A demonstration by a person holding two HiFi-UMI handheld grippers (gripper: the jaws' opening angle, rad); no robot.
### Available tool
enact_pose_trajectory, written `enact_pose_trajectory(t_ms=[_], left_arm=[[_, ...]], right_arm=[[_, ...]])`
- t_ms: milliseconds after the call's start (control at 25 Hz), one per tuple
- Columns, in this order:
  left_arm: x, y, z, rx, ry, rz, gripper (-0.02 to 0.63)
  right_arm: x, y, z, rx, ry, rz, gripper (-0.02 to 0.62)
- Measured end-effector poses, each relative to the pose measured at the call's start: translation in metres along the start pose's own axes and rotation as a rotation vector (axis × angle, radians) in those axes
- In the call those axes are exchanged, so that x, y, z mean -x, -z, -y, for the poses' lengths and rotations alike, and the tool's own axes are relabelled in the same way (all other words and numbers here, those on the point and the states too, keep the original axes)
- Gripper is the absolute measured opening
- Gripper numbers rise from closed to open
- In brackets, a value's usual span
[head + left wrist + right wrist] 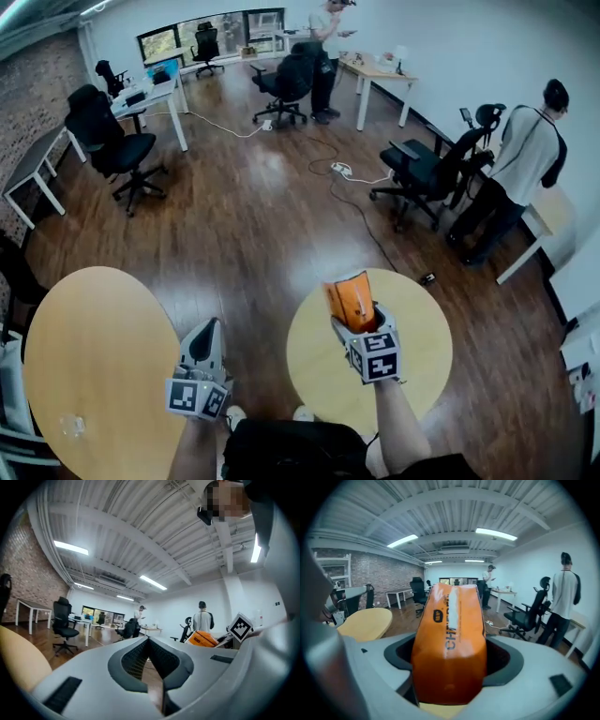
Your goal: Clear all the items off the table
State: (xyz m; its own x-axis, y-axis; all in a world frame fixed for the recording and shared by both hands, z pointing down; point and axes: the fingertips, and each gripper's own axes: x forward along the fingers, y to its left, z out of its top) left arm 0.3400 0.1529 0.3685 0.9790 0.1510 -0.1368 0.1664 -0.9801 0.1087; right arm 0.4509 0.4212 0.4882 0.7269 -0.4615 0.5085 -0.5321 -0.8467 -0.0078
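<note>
My right gripper (354, 314) is shut on an orange snack packet (350, 300) and holds it in the air above the right round wooden table (422, 352). In the right gripper view the packet (450, 639) fills the gap between the jaws and sticks out forward. My left gripper (204, 339) is shut with nothing in it, between the two tables. Its jaws (149, 641) meet in the left gripper view, where the orange packet (202, 638) shows at the right. A small clear item (73, 427) lies on the left round table (94, 356).
Wooden floor lies between the tables. Black office chairs (122, 150) (422, 173), white desks (164, 98) and a cable with a power strip (342, 170) lie further off. A person (520, 173) stands at the right, another person (328, 42) at the back.
</note>
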Motion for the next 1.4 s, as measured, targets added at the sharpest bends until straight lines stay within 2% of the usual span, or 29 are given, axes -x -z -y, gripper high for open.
enact_pose_trajectory(t_ms=[160, 320, 640, 920, 1120, 1280, 1400], left_arm=[[0.070, -0.021, -0.074, -0.022, -0.193, 0.052, 0.000], [0.139, -0.041, -0.132, -0.048, -0.333, 0.091, 0.000], [0.306, -0.073, -0.239, -0.052, -0.630, 0.163, 0.000], [0.436, -0.088, -0.282, -0.086, -0.855, 0.218, 0.000], [0.537, -0.091, -0.295, -0.085, -0.996, 0.218, 0.000], [0.595, -0.093, -0.296, -0.084, -1.089, 0.203, 0.000], [0.609, -0.092, -0.300, -0.078, -1.138, 0.197, 0.000]], right_arm=[[-0.032, -0.034, -0.090, 0.097, -0.142, 0.038, 0.407], [-0.054, -0.060, -0.181, 0.160, -0.260, 0.072, 0.407], [-0.074, -0.069, -0.398, 0.346, -0.527, 0.050, 0.407], [-0.075, -0.067, -0.549, 0.491, -0.701, 0.041, 0.407], [-0.070, -0.044, -0.653, 0.552, -0.783, 0.012, 0.407], [-0.066, -0.019, -0.709, 0.597, -0.819, -0.036, 0.408], [-0.072, -0.005, -0.728, 0.634, -0.837, -0.076, 0.408]])
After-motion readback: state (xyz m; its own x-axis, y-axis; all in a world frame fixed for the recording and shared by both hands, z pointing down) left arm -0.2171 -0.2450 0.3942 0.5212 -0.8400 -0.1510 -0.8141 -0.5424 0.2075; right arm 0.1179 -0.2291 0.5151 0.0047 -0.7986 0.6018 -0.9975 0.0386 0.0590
